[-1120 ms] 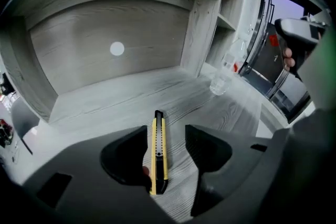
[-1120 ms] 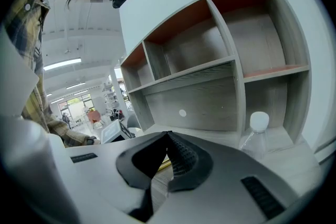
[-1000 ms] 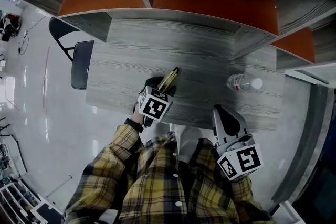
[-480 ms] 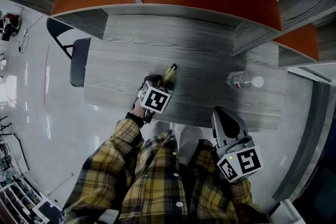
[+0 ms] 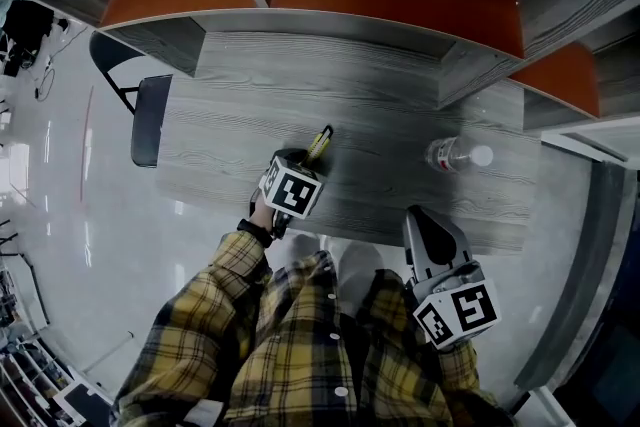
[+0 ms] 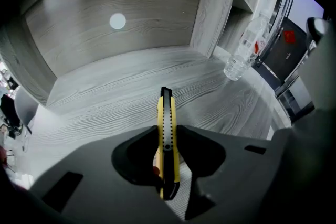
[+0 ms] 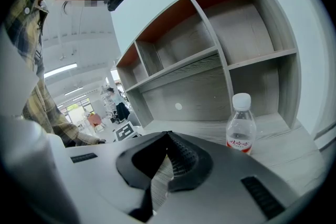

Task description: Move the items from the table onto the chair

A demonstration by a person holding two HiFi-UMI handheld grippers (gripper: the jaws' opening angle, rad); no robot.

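The step in hand is the pick-up of the first item. The left gripper is down at the table and its jaws are closing on a yellow utility knife, which stands on edge between them, its black tip pointing away towards the shelf back. In the left gripper view the pads already look to meet the knife's two sides, low on its body near the tail end. The right gripper is not part of this: its fingers are pressed together on nothing, and it hangs by the near edge of the table, facing a clear water bottle that stands upright further right (presumably the next thing to go). The chair sits off the table's left end, well apart from the knife. Judging from this, the next move calls for a firm pinch before any lift, since a slim handle gripped near one end may pivot, then a carry leftward past the table's edge and down onto the seat.
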